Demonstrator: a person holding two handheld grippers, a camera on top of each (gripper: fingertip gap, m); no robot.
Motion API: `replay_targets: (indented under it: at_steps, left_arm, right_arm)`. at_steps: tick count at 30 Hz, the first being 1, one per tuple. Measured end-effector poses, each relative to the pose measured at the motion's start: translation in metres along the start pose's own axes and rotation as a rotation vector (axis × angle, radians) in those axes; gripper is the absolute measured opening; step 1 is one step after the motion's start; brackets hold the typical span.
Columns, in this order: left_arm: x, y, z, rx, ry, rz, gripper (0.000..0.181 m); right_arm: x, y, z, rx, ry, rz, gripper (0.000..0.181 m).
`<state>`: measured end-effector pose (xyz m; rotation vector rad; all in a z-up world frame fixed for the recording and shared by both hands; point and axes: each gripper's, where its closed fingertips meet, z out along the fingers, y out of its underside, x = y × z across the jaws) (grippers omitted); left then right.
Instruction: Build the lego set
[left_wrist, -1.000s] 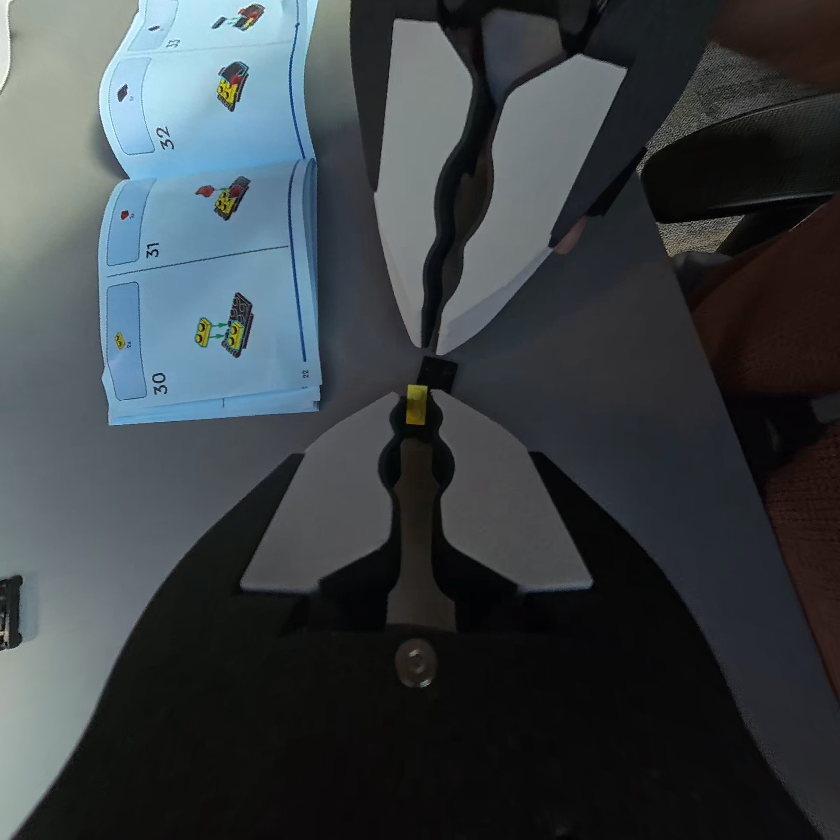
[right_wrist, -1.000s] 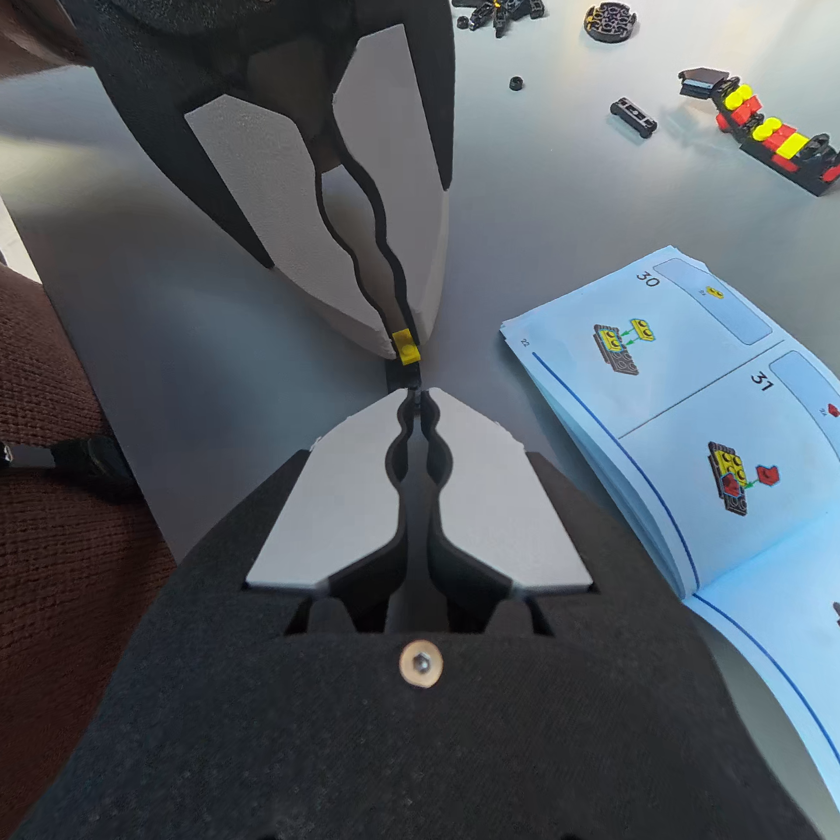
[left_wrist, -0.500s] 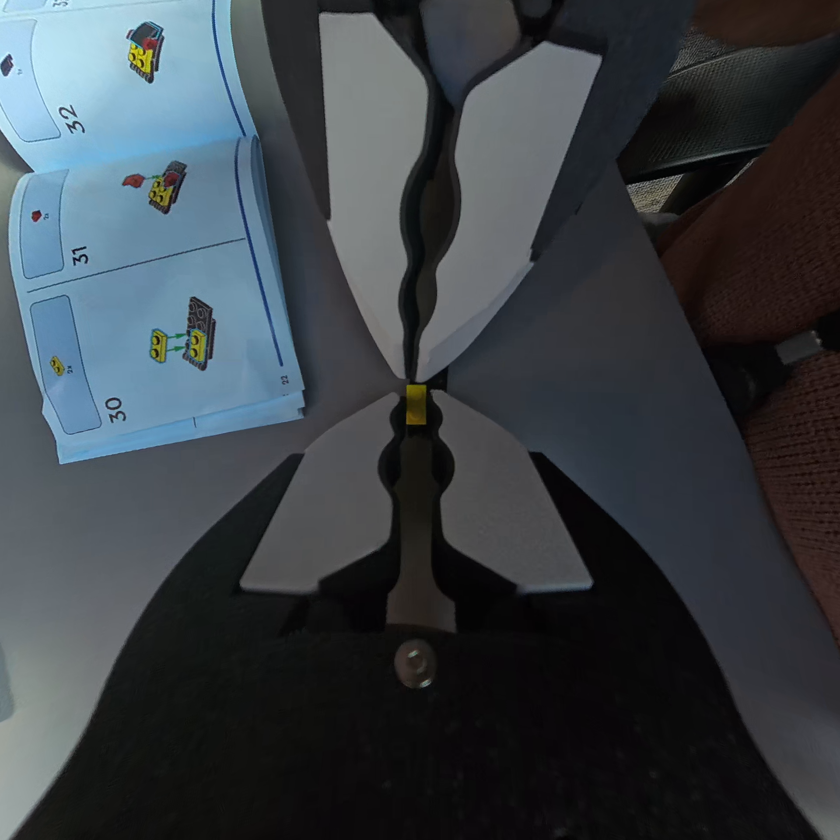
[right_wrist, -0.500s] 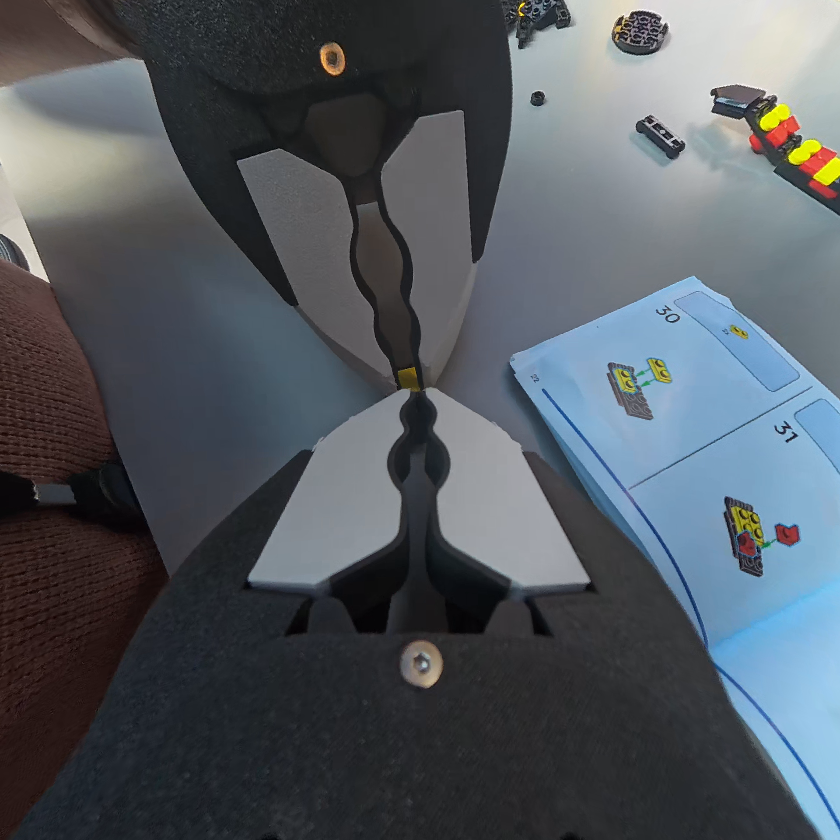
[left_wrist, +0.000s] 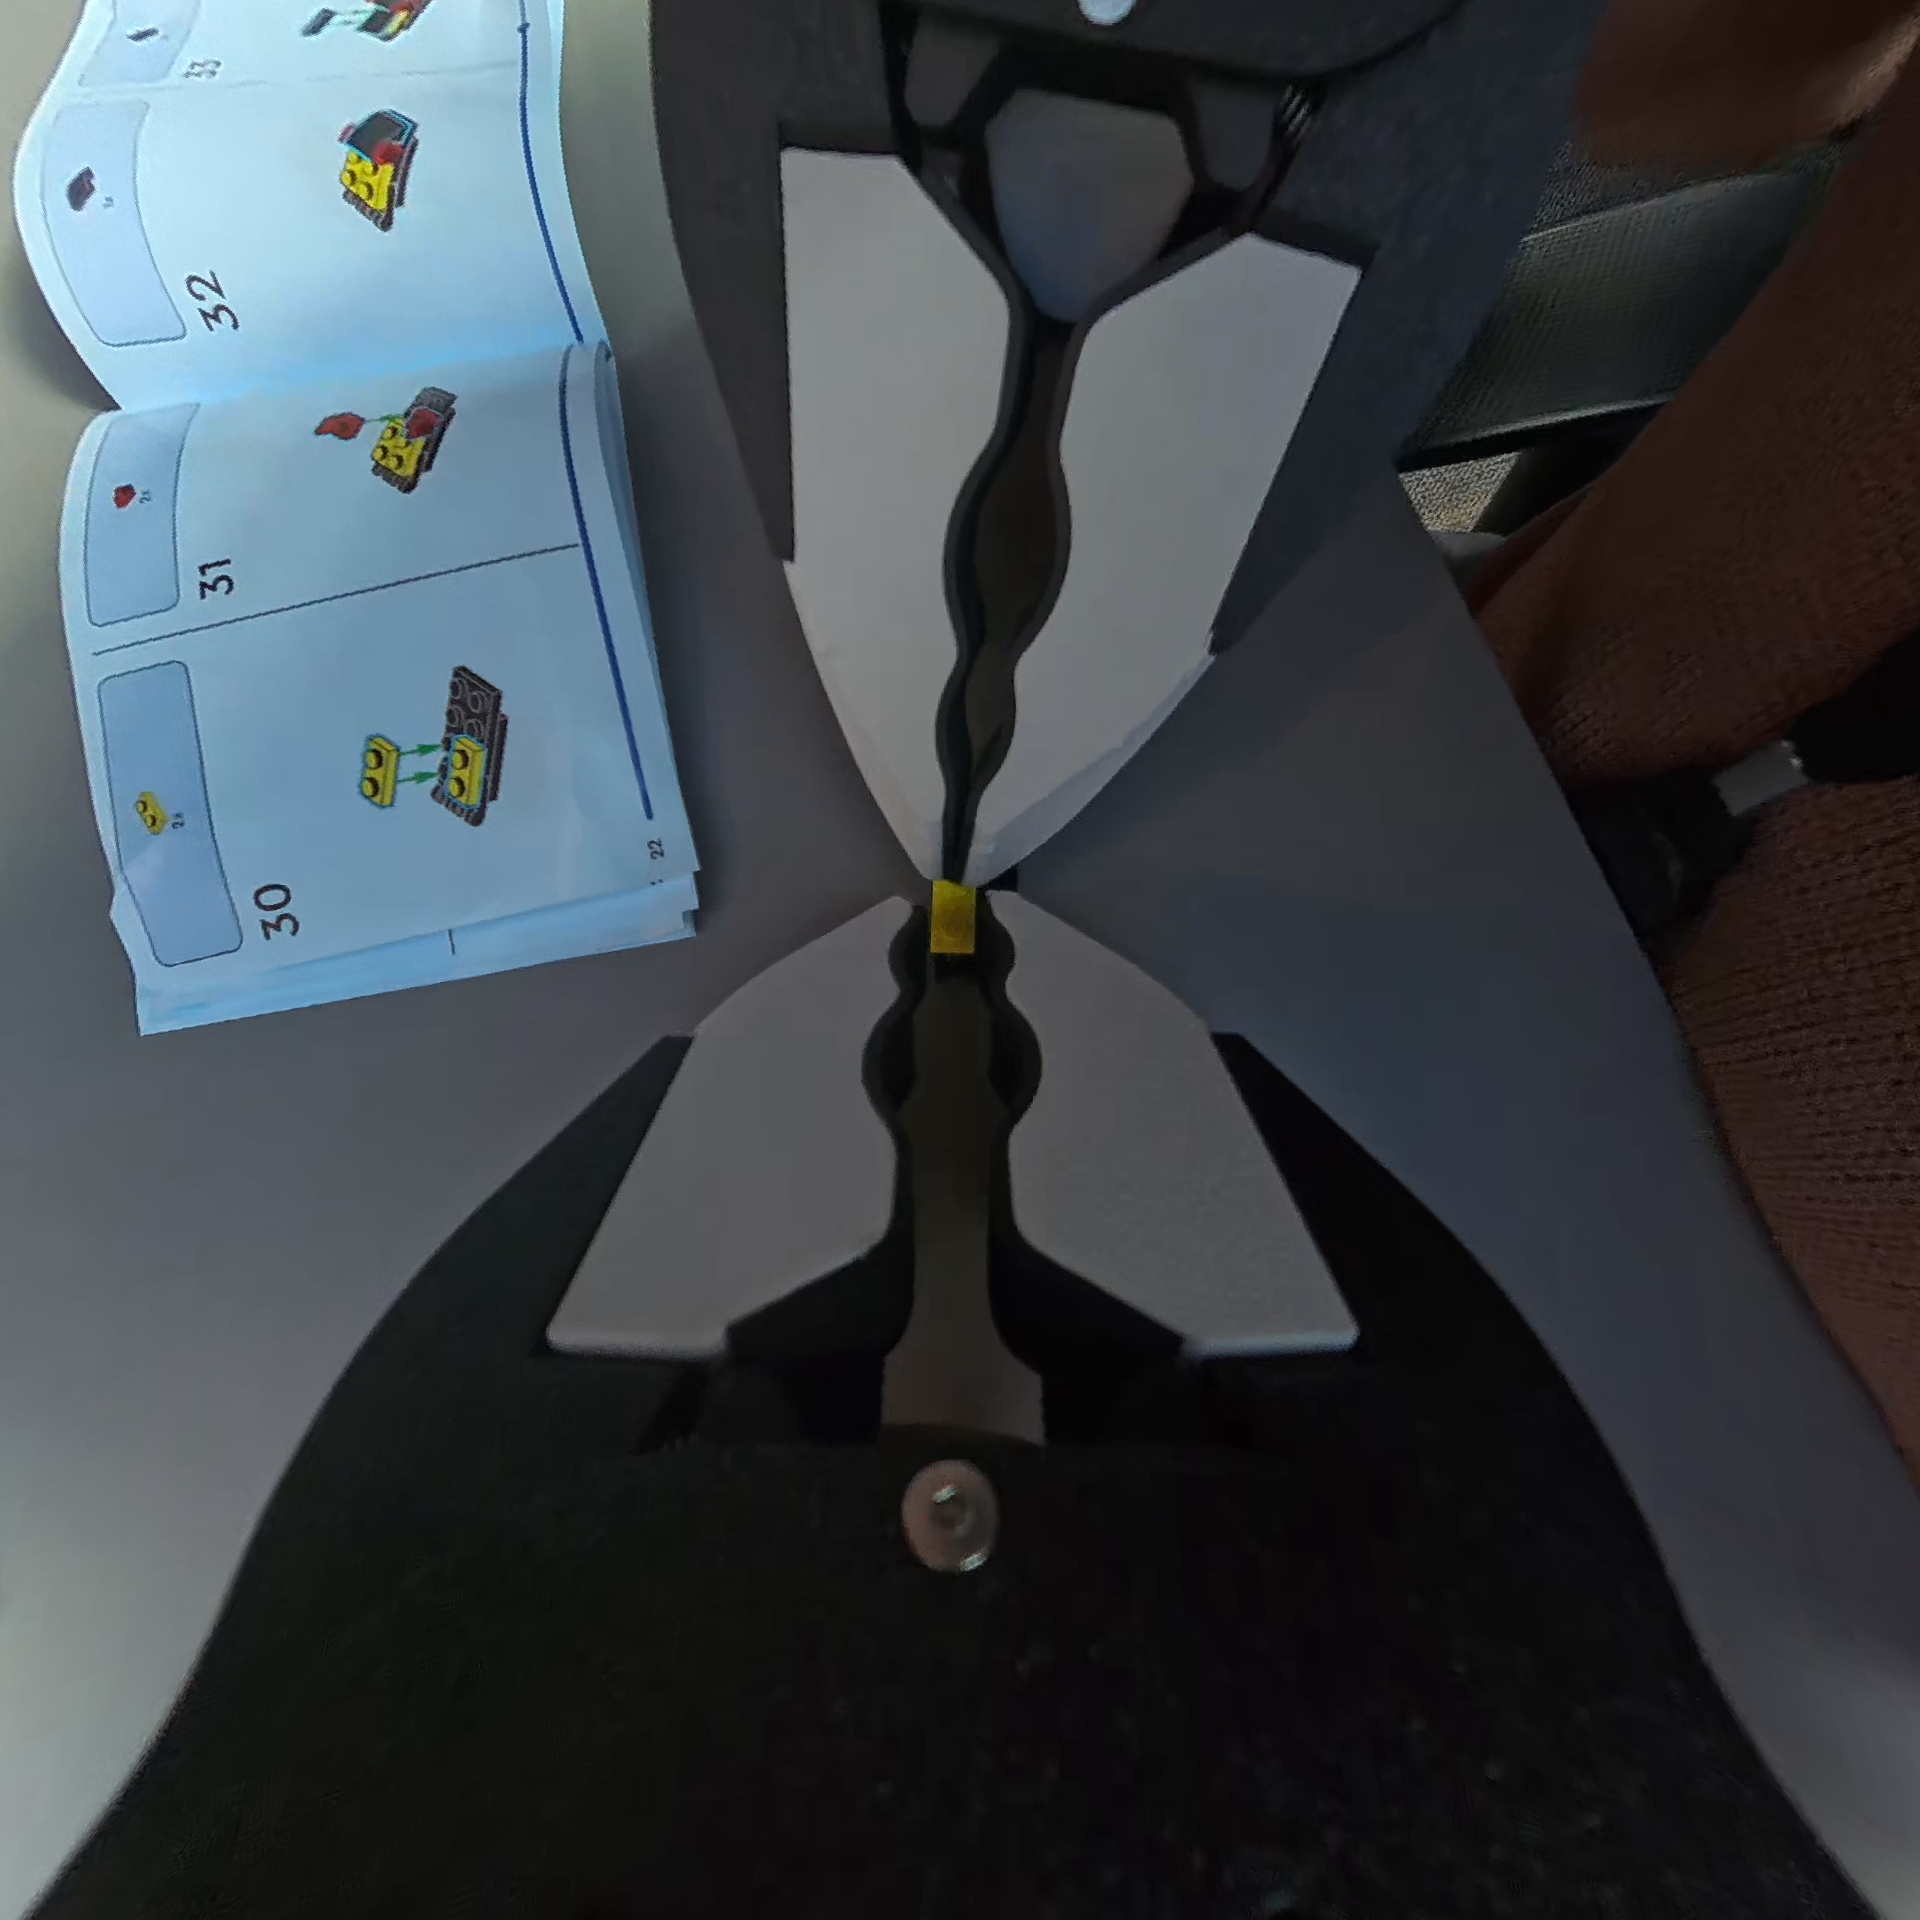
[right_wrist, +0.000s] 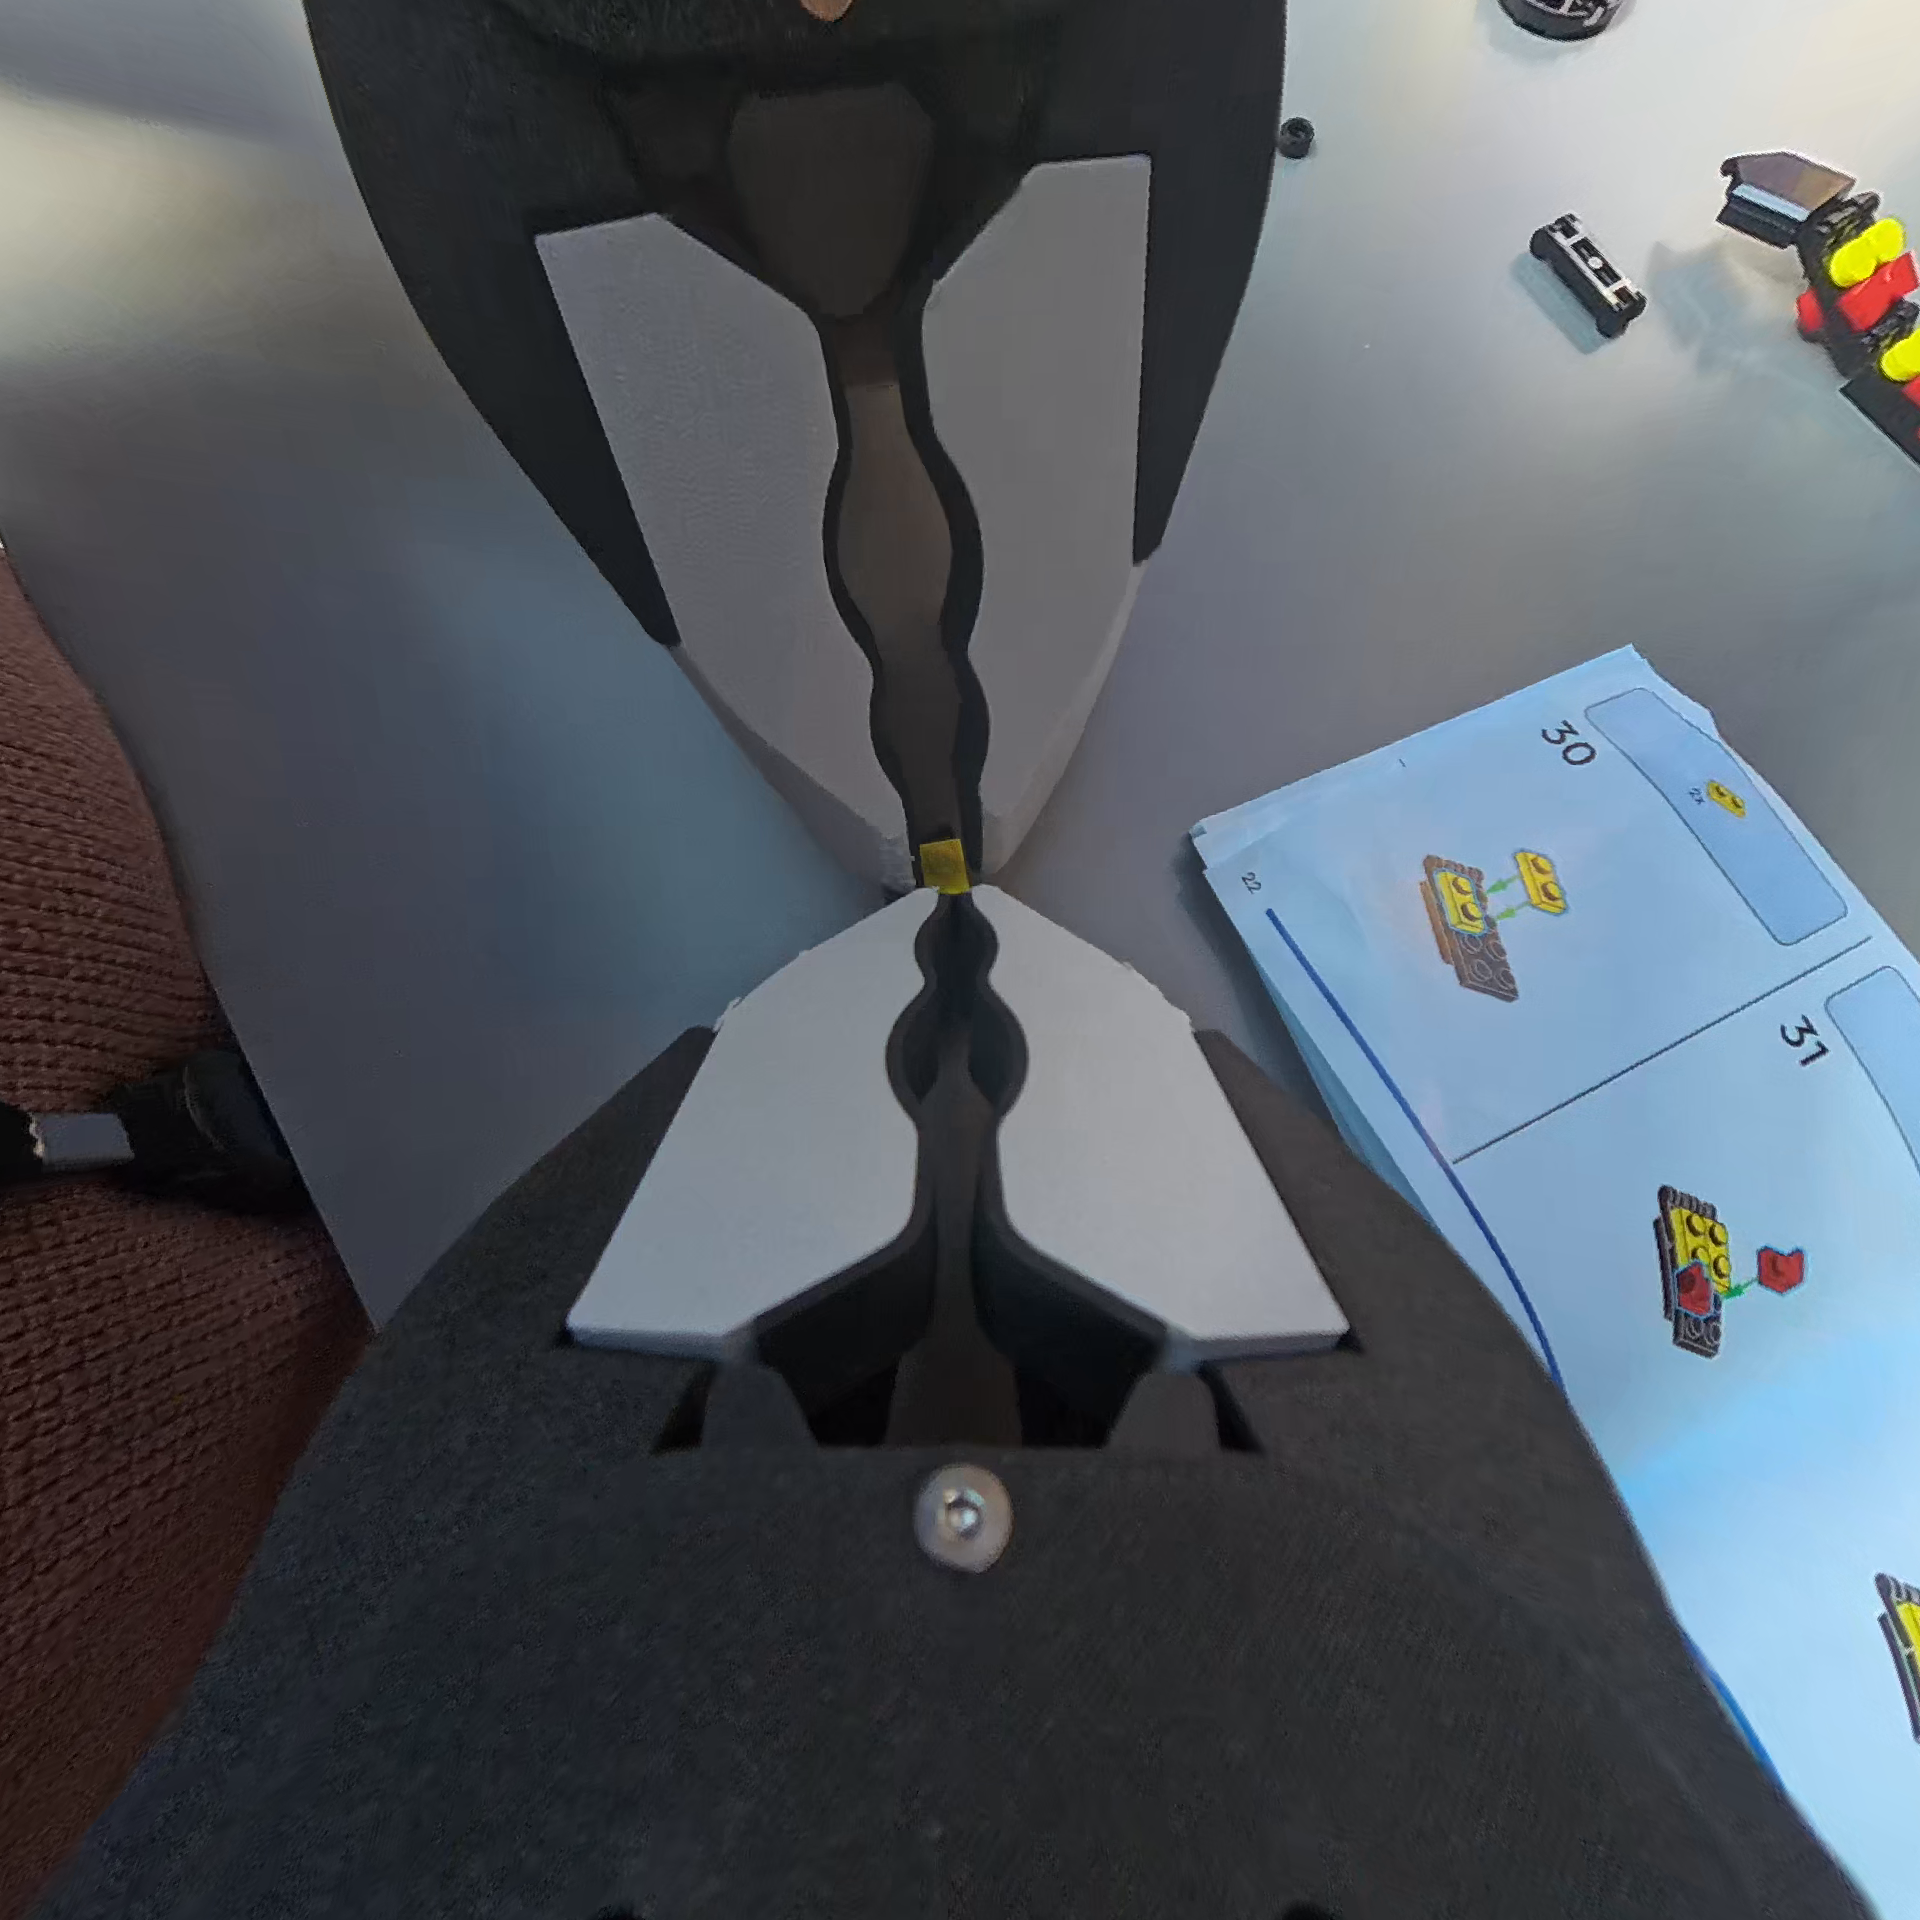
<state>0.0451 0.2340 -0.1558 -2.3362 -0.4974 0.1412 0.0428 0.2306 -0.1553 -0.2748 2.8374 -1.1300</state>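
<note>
My left gripper (left_wrist: 953, 923) is shut on a small yellow brick (left_wrist: 953, 916) held at its very tip. My right gripper (left_wrist: 966, 862) faces it tip to tip from above, jaws shut. Only a sliver of the black plate (left_wrist: 1000, 882) it holds shows beside the yellow brick. In the right wrist view my right gripper (right_wrist: 951, 909) meets the left gripper (right_wrist: 941, 854), and the yellow brick (right_wrist: 943, 865) sits right at the joint. Whether brick and plate are joined is hidden. Both are held above the grey table (left_wrist: 208, 1247).
The open light-blue instruction booklet (left_wrist: 364, 623) lies to one side and also shows in the right wrist view (right_wrist: 1662, 1039). A red, yellow and black part-built model (right_wrist: 1860, 301) and loose black pieces (right_wrist: 1588, 272) lie farther off. A person's maroon sleeve (right_wrist: 125, 1039) is at the table edge.
The two grippers have closed in tip to tip. The black plate that showed between the tips a second ago is now almost covered by the yellow brick.
</note>
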Motion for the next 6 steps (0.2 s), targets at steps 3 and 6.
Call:
replay_targets:
  at_steps: [3, 6]
  left_arm:
    - [-0.0032, 0.0008, -0.0104, 0.034, -0.027, -0.016, 0.009]
    - [-0.0065, 0.0003, -0.0126, 0.059, -0.035, -0.031, 0.007]
  right_arm:
    - [0.0003, -0.0002, -0.0003, 0.012, -0.007, 0.017, 0.0]
    - [0.0017, -0.0011, -0.0033, 0.031, -0.007, 0.033, 0.0]
